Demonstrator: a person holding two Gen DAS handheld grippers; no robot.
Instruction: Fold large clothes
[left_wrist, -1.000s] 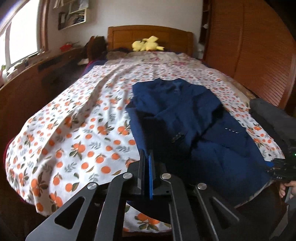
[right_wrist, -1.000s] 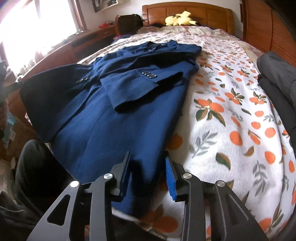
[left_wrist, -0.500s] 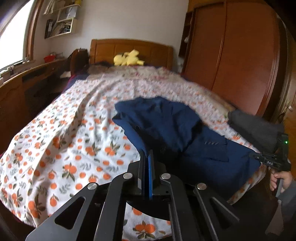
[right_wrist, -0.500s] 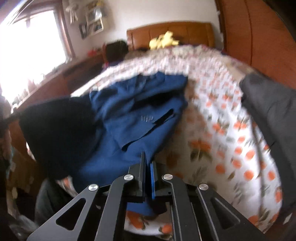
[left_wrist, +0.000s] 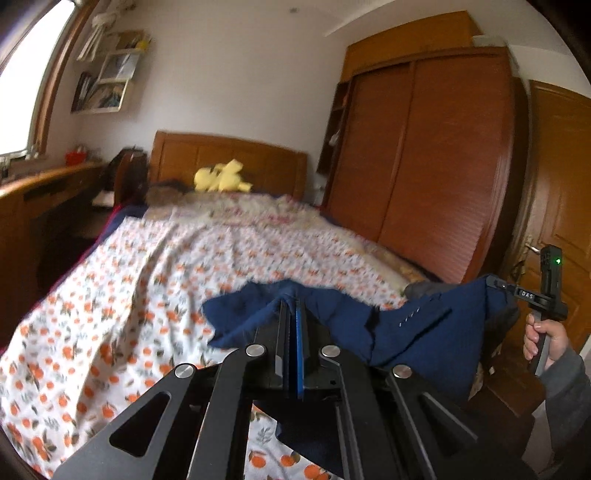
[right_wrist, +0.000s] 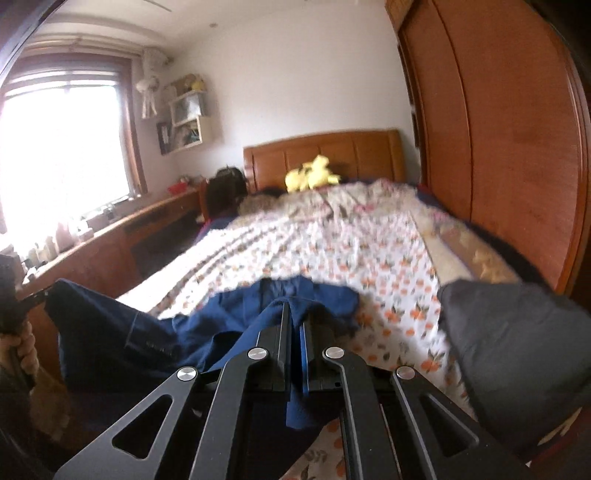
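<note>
Gripping the blue jacket (left_wrist: 413, 332) at its near hem, both tools have their fingers pressed together on cloth: the left gripper (left_wrist: 291, 314) pinches a peak of fabric at the centre of its frame, and the right gripper (right_wrist: 293, 314) does the same in its own view, with a tail of cloth hanging down between its jaws. The jacket hangs in a sagging span between the two holds across the lower half of each frame, its far part trailing on the orange-print bedspread (left_wrist: 155, 280). It reads as a lined, fairly heavy garment, soft enough to droop yet with stiff structured panels, so it should swing as a mass and resist sharp creases. The hem corners look like sound places to hold; a pinch nearer the sleeve buttons (left_wrist: 410, 316) would likely bunch the cuff. The bedspread offers wide open room through the middle and left of the left wrist frame. On the right of the right wrist frame a dark grey garment (right_wrist: 517, 339) sits at the bed's edge, close to the jacket, with the wardrobe (right_wrist: 509, 147) rising just beyond; a wooden desk (right_wrist: 122, 236) borders the left side
</note>
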